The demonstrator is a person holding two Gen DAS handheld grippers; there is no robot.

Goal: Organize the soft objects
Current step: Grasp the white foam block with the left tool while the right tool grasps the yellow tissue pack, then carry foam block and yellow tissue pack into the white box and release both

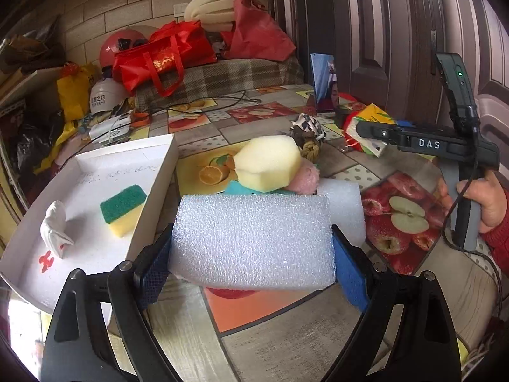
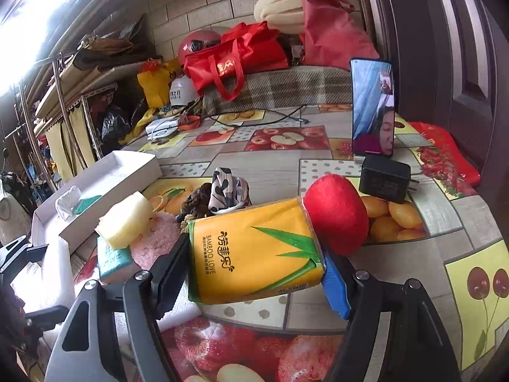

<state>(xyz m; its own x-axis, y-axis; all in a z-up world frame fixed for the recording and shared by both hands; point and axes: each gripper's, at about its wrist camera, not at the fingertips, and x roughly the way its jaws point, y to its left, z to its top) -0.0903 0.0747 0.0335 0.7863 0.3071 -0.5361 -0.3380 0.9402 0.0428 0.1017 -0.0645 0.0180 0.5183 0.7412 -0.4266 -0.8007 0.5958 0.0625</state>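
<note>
My left gripper (image 1: 251, 248) is shut on a white foam block (image 1: 251, 238), held above the table just right of the white box (image 1: 159, 172). The box holds a green-and-yellow sponge (image 1: 123, 205) and a white cloth (image 1: 55, 227). My right gripper (image 2: 254, 264) is shut on a yellow tissue pack (image 2: 254, 251), held above the table; it also shows in the left wrist view (image 1: 369, 133). A pile behind holds a pale yellow sponge (image 1: 268, 162), a pink pad (image 2: 156, 238), a teal tissue pack (image 2: 113, 259), a patterned cloth (image 2: 227, 191) and a red plush ball (image 2: 337, 213).
A phone (image 2: 373, 108) stands upright at the back right with a black charger (image 2: 385, 178) in front. Another white foam piece (image 1: 346, 207) lies behind the held block. Red bags (image 1: 165, 57), helmets and cables crowd the far end of the table.
</note>
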